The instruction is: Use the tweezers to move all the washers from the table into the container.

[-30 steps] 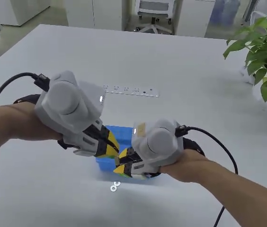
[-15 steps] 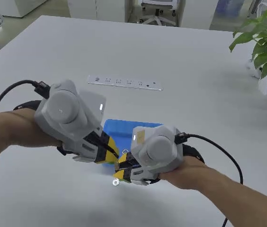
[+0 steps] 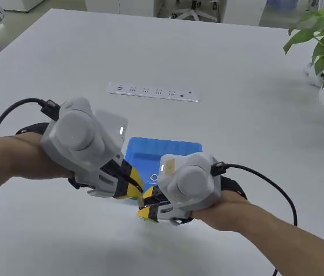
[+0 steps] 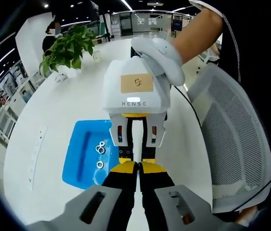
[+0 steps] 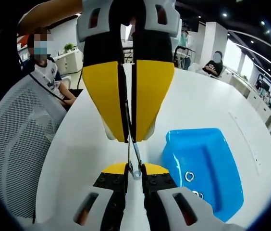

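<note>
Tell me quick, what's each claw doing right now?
Left claw: closed on the tweezers.
Right claw: closed on the tweezers' lower end.

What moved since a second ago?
The right gripper, shut on the tweezers, dipped to the spot just in front of the blue container where two loose washers lay, covering it. The left gripper stayed close beside it; the container kept its place, with three washers inside.
</note>
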`<state>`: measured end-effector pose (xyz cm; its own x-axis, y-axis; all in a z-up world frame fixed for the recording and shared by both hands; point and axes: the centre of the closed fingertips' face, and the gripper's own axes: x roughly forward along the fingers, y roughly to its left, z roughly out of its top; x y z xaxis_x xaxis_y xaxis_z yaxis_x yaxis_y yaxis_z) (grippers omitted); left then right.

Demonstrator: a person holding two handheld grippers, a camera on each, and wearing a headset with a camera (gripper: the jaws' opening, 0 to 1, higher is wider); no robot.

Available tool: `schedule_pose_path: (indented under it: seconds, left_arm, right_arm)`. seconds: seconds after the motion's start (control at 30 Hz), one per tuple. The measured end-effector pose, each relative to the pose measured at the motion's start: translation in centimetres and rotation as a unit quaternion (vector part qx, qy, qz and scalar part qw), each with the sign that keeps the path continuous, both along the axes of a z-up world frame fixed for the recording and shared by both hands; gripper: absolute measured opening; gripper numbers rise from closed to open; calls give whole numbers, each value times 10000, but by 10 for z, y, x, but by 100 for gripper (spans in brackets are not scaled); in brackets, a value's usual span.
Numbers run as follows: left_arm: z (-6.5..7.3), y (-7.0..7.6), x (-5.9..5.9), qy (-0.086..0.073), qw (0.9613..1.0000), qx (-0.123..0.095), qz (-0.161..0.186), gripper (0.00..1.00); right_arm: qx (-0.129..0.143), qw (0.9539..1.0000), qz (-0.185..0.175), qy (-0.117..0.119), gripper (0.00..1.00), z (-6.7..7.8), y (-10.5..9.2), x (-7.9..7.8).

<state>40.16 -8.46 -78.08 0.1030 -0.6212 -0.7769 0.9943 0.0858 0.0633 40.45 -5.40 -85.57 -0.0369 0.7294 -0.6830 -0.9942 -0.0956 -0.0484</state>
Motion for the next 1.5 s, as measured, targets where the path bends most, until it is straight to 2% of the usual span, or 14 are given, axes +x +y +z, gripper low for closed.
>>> schedule_pose_path:
  seconds: [0.4,0.77,1.07,1.5]
  left_arm:
    - [-6,2,-4,92,9999,-9,43,5]
    - [-12,1,-2,159,9999,-8,42,5]
    - [-11,-3,1,192,9997,-95,87,5]
    - [-12,-2,4,219,9997,-68,124,5]
  right_arm:
    - [-21,9999,22,99,13,-7,2,-5]
    - [-14,9999,-2,135,13,-9,2,-4]
    - [-8,9999,-57,163,14,-12,-1,-4]
    - [3,9998,-125,185,11,-10,-1,-1]
